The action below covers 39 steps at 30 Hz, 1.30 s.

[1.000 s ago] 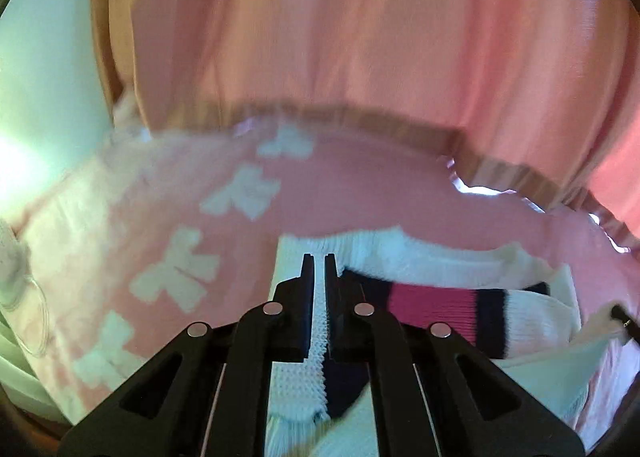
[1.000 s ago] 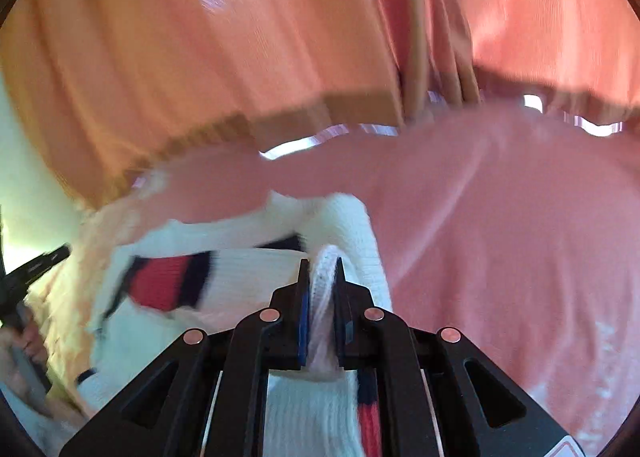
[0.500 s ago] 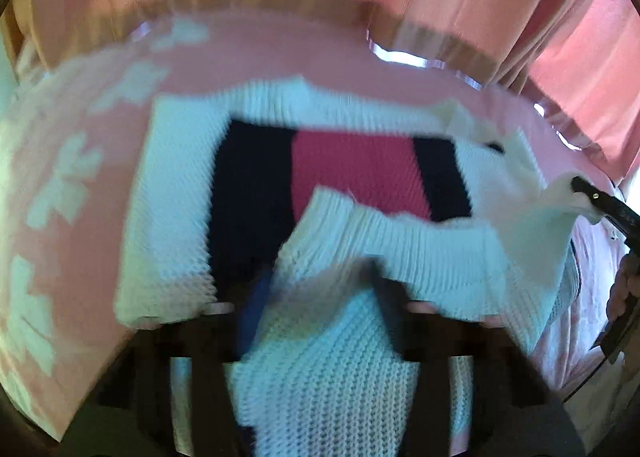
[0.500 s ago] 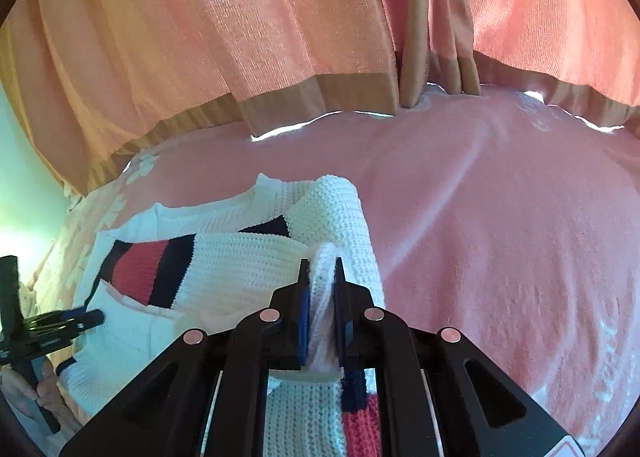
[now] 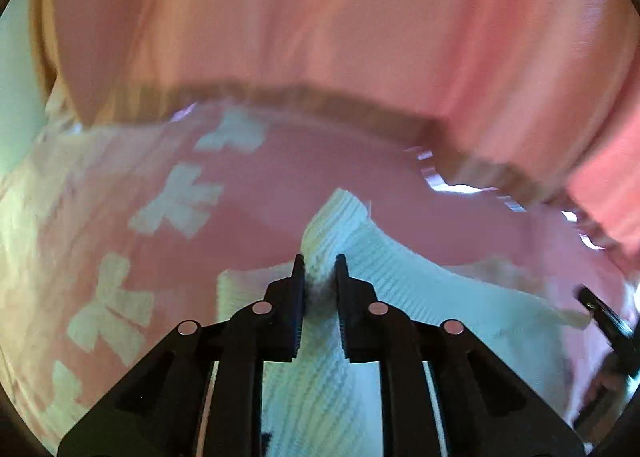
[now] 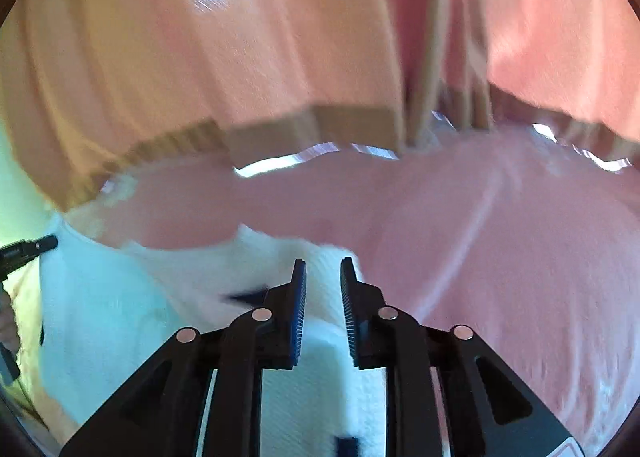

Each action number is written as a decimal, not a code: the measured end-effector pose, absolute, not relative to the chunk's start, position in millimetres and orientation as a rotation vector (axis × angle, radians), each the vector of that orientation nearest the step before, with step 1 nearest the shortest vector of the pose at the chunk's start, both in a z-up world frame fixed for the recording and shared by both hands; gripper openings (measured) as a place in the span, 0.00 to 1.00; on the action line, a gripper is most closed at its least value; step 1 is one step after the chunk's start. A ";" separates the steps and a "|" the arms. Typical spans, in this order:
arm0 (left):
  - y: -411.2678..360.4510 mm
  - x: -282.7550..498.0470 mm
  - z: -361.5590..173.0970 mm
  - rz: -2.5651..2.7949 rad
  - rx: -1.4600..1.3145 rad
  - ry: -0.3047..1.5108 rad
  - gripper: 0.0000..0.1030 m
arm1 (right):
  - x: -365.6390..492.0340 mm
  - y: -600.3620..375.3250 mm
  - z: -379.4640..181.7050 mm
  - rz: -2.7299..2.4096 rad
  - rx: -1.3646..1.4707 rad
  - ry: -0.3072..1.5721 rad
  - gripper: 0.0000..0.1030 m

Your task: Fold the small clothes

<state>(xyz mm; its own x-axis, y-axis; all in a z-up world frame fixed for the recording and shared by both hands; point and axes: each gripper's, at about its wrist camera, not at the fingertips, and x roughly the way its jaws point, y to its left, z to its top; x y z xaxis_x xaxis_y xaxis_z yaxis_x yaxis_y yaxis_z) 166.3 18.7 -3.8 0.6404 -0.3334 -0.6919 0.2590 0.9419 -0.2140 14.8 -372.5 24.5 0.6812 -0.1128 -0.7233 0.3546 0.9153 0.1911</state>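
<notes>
A white knit sweater (image 5: 420,289) with navy and red stripes lies on the pink bedspread (image 5: 360,185). In the left wrist view only its white knit shows. My left gripper (image 5: 320,261) is closing on a raised fold of that knit, and the pads pinch it. The right gripper's finger (image 5: 600,309) pokes in at the right edge. In the right wrist view my right gripper (image 6: 323,267) is opening over the sweater (image 6: 120,317). White knit shows in the gap, and the pads stand off it. The left gripper's tip (image 6: 28,249) is at the far left.
Pink-orange curtains (image 5: 320,37) hang along the far side of the bed, with daylight under their brown hem (image 6: 280,163). White bow shapes (image 5: 180,201) mark the bedspread at the left. Bare pink bedspread (image 6: 500,257) stretches to the right of the sweater.
The left gripper moved across the spread sweater and pinched a white fold; the striped panel is covered. The right jaws parted from the fold they held.
</notes>
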 end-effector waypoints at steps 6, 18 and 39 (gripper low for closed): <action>21.1 140.8 -5.4 -0.317 -0.022 0.769 0.35 | -22.6 -374.7 47.9 -0.250 0.336 0.707 0.57; 22.8 175.1 -53.1 -0.273 -0.033 0.967 0.34 | 31.7 -353.2 -11.5 -0.197 0.187 0.950 0.13; 9.6 208.0 -57.0 -0.167 -0.009 0.965 0.09 | 48.3 -390.1 -30.8 -0.242 0.296 0.946 0.09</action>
<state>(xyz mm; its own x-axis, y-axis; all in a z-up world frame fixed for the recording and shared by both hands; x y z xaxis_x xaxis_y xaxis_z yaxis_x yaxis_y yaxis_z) 208.0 9.6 -57.0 0.5580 -0.1453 -0.8170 0.1377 0.9871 -0.0815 48.3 -390.1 -30.8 0.5629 -0.0735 -0.8232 0.3302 0.9331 0.1425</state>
